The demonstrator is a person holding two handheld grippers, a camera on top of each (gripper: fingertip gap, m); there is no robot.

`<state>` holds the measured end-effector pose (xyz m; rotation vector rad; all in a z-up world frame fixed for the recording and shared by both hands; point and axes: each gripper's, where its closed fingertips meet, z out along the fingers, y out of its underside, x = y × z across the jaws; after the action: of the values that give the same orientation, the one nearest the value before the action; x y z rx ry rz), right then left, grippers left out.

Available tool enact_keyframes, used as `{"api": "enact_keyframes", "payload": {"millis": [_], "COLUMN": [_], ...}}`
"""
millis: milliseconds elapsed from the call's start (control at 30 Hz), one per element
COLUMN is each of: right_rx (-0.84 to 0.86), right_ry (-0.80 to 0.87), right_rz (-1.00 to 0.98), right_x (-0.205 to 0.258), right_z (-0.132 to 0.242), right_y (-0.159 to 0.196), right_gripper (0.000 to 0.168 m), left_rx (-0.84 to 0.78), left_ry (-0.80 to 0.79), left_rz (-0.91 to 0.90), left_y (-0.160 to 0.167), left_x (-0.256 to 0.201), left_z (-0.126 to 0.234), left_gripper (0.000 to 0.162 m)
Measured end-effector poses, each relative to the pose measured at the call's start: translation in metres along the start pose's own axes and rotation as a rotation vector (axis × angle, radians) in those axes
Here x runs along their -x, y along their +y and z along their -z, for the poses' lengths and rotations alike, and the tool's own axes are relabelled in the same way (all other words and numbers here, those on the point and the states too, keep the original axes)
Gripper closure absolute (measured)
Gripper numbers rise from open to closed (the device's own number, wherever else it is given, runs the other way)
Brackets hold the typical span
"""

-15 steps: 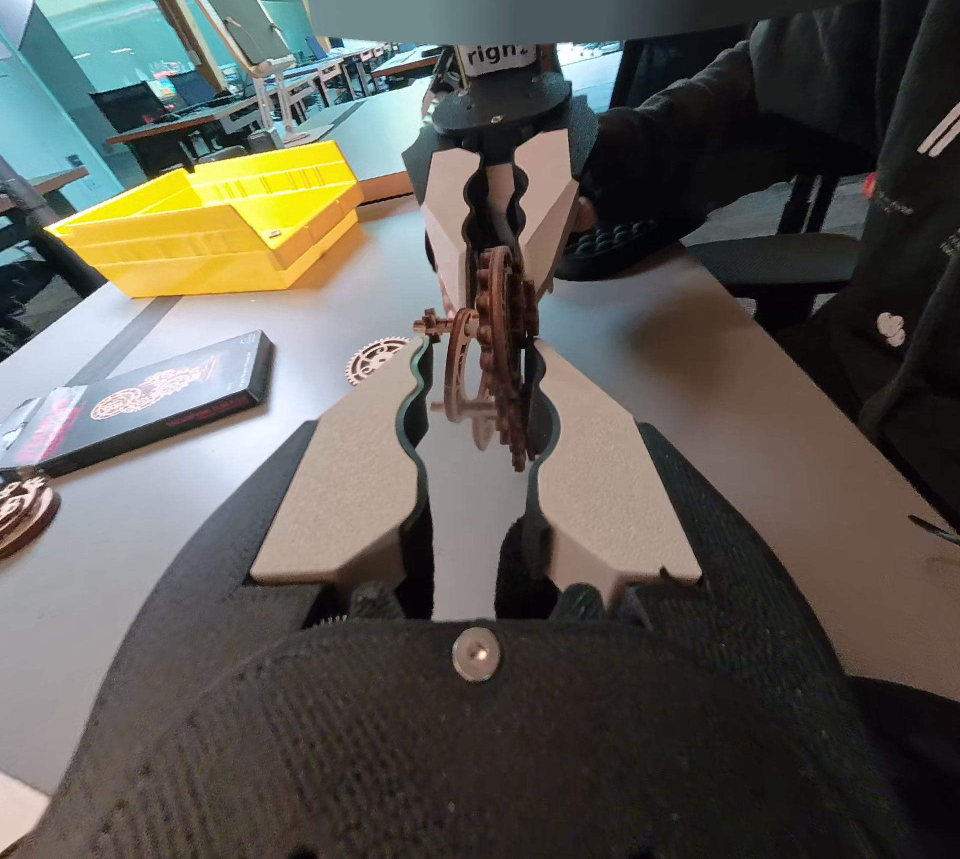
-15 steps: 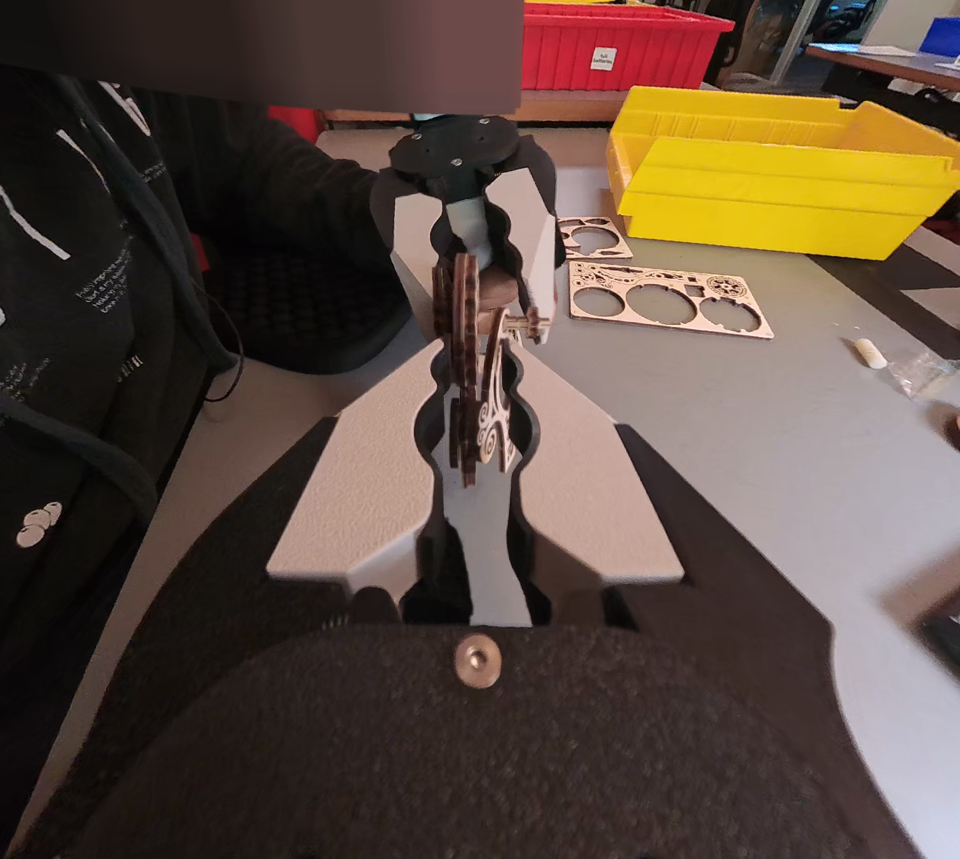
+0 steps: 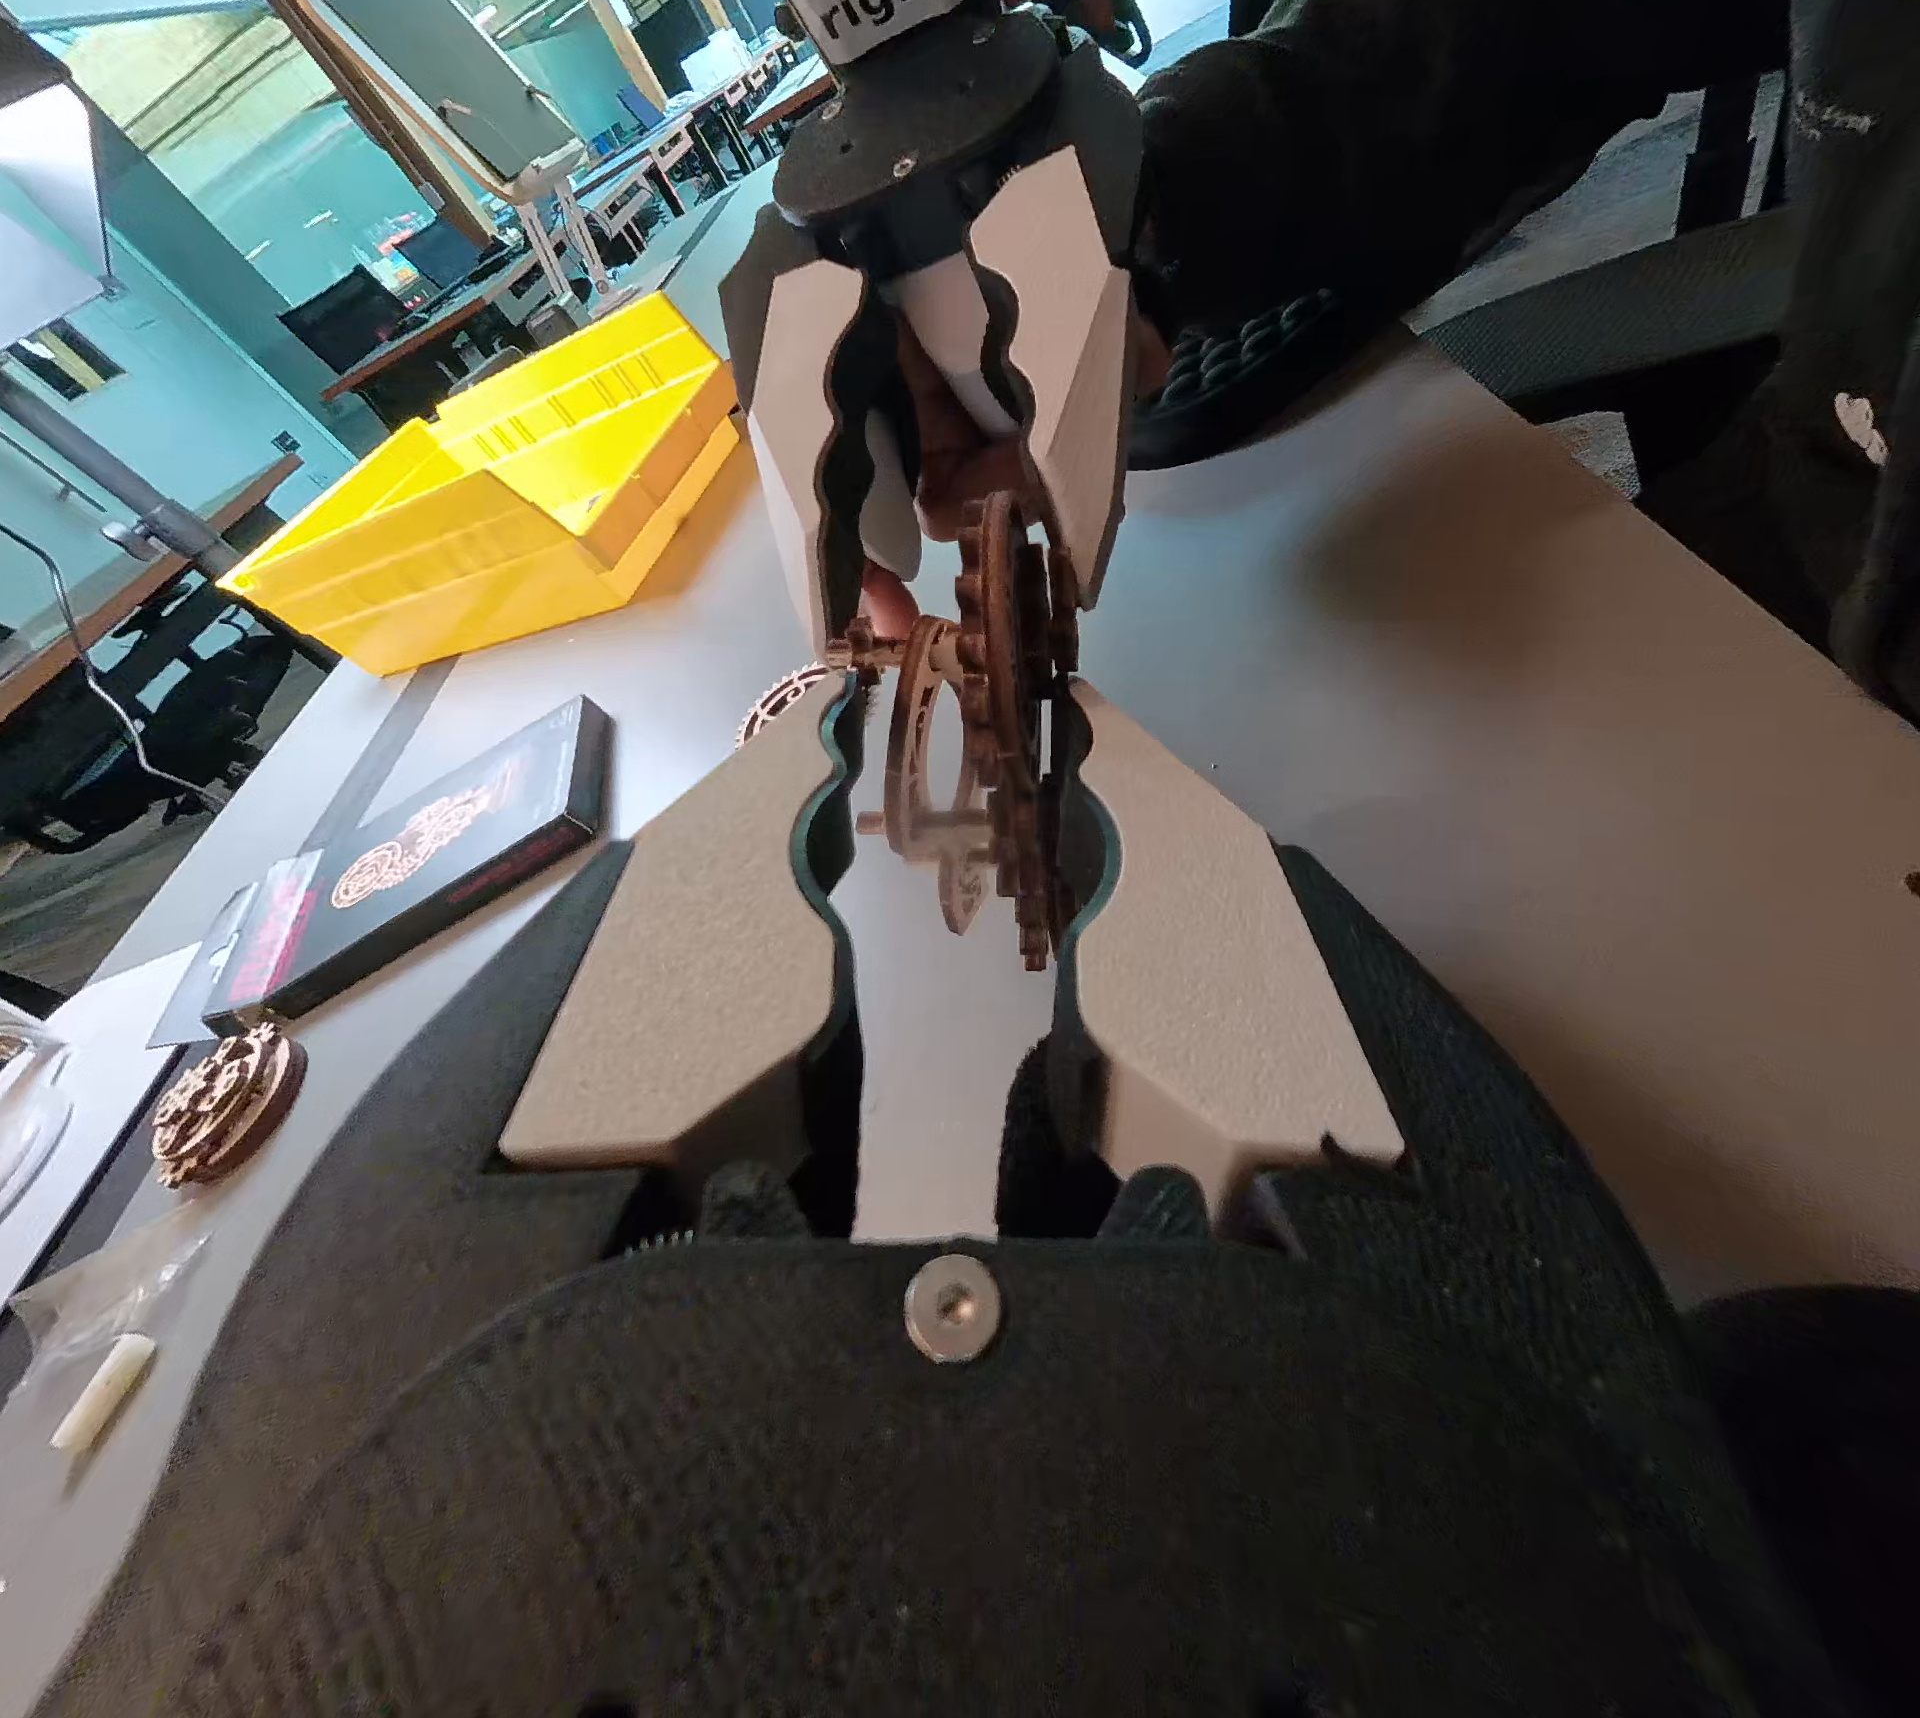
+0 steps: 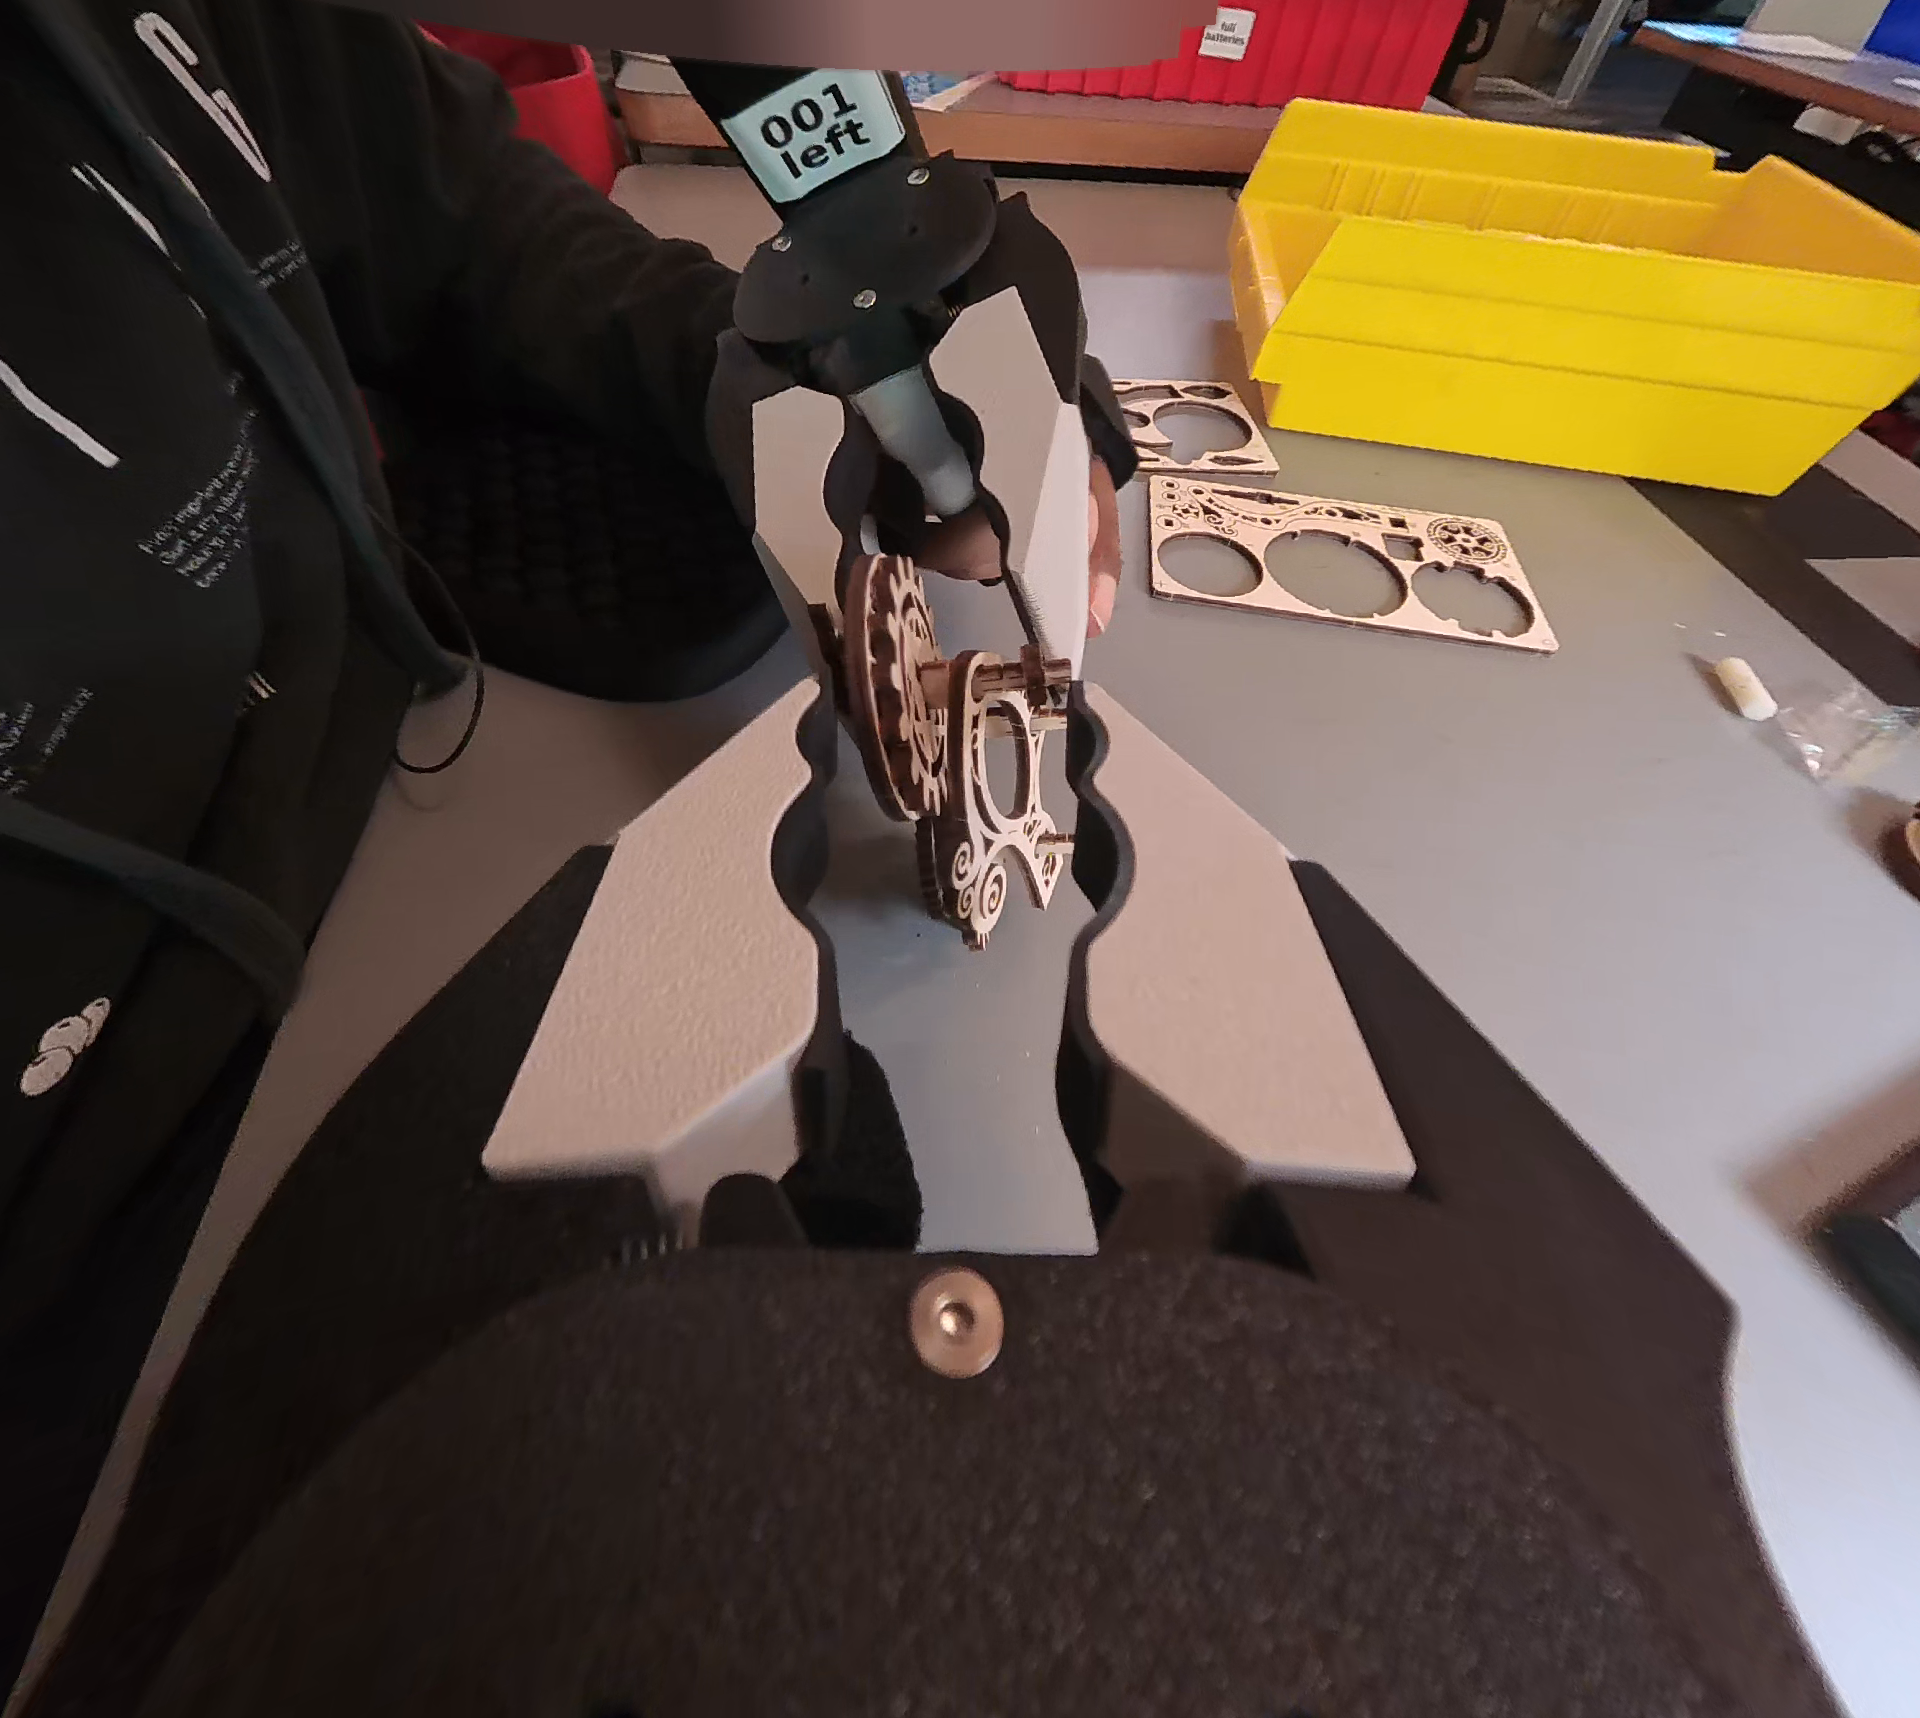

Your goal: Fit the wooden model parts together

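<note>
Wooden gear assembly (image 3: 987,733) sits between both claws: left claw (image 3: 961,692) and right claw (image 4: 951,712) each look spread around it, grip unclear. Only the right view shows the punched sheets (image 4: 1351,556).

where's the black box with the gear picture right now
In the left wrist view, the black box lies flat on the grey table, left of the left hand-held gripper, near the yellow bin.

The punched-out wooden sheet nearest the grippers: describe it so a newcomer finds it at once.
Start at the yellow bin on the grey table. Two pale wooden sheets lie flat before it; take the nearer one. Unlike the sheet behind, it lies fully in view, with three big round holes in a row.
</note>
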<state>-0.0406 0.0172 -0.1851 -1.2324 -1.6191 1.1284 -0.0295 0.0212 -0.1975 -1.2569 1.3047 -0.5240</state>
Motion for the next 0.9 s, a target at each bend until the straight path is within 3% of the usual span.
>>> {"api": "enact_keyframes", "payload": {"millis": [267, 500, 600, 667, 700, 900], "right_rx": [-0.001, 0.106, 0.153, 0.169, 0.169, 0.182], "right_ry": [0.062, 0.089, 0.109, 0.143, 0.167, 0.175], "right_rz": [0.075, 0.095, 0.141, 0.171, 0.179, 0.241], "right_x": [0.004, 0.005, 0.006, 0.003, 0.0, 0.005], "right_z": [-0.002, -0.007, -0.013, -0.015, -0.015, -0.021], "right_y": [0.002, 0.029, 0.038, 0.041, 0.04, 0.04], "right_gripper": [0.134, 0.133, 0.137, 0.146, 0.158, 0.159], "left_rx": [0.021, 0.065, 0.068, 0.066, 0.069, 0.113], "left_ry": [0.027, 0.071, 0.086, 0.089, 0.089, 0.069], "left_rz": [0.077, 0.089, 0.078, 0.073, 0.068, -0.001], "left_y": [0.008, 0.016, 0.016, 0.017, 0.018, 0.024], "left_x": [0.0, -0.008, -0.01, -0.012, -0.013, -0.022], "left_z": [0.004, 0.008, 0.009, 0.01, 0.011, 0.021], "left_gripper": [0.118, 0.142, 0.142, 0.142, 0.14, 0.136]}}
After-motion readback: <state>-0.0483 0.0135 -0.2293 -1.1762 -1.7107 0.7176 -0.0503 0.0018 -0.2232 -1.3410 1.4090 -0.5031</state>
